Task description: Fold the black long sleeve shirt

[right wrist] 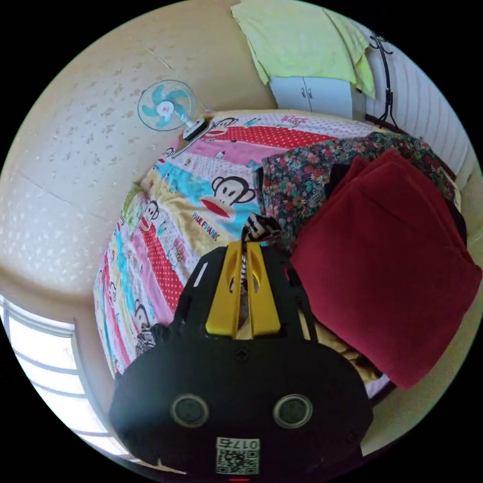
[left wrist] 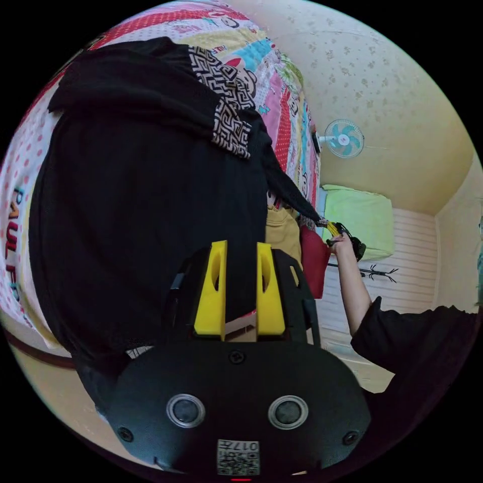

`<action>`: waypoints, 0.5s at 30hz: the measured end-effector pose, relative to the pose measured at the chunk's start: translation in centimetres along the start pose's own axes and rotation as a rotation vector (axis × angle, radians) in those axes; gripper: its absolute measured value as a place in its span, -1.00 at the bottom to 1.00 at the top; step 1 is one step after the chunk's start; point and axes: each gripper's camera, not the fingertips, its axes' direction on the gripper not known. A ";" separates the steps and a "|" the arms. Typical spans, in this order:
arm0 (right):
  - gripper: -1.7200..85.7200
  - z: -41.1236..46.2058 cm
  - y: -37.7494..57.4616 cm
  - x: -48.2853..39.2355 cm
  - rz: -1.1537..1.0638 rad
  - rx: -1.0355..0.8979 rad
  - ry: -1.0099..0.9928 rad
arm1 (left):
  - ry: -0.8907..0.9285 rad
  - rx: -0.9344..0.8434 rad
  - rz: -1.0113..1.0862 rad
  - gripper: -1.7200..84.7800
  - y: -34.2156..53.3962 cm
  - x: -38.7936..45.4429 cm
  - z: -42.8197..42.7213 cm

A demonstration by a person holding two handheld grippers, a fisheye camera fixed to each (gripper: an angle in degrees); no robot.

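In the left gripper view, the left gripper (left wrist: 240,251) has its two yellow jaws close together with black cloth of the black shirt (left wrist: 146,201) between them, so it looks clamped on the shirt's edge, though the dark fabric makes the exact contact hard to read. Beyond the fingertips the shirt spreads wide over a bedspread (left wrist: 282,85) printed with cartoon monkeys and dotted stripes, and a sleeve with a black-and-white patterned cuff (left wrist: 229,126) lies folded across the shirt's upper part. Off to one side of the jaws, a second sleeve stretches in a taut line away from the shirt to the right gripper (left wrist: 336,231), held in a person's hand (left wrist: 343,242), which pinches the sleeve's end. Near that hand are a red garment (left wrist: 314,264) and a mustard one (left wrist: 283,232); farther off, a wall fan (left wrist: 343,138) and a light green cloth (left wrist: 359,216) over a cabinet. In the right gripper view, the right gripper (right wrist: 243,247) has its jaws nearly together, squeezing the patterned cuff (right wrist: 260,227), which pokes out past the fingertips. Just beside the jaws lies a folded red garment (right wrist: 387,266) on top of a flowered one (right wrist: 302,176), with the bedspread (right wrist: 201,201) ahead and the fan (right wrist: 166,105) on the wall beyond.
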 end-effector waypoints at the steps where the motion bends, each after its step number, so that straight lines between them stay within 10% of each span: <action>1: -0.92 -1.0 0.8 -2.4 -0.090 0.044 -0.179 | -0.001 0.001 -0.004 -0.74 0.0 -0.3 -0.4; 10: -0.92 6.1 25.2 -27.5 -0.602 -0.309 -0.744 | -0.125 0.128 -0.106 -0.75 2.2 -5.7 -7.4; 15: -0.88 17.5 39.7 -28.2 -0.619 -0.760 -0.574 | -0.181 0.178 -0.122 -0.74 3.0 -8.1 -12.6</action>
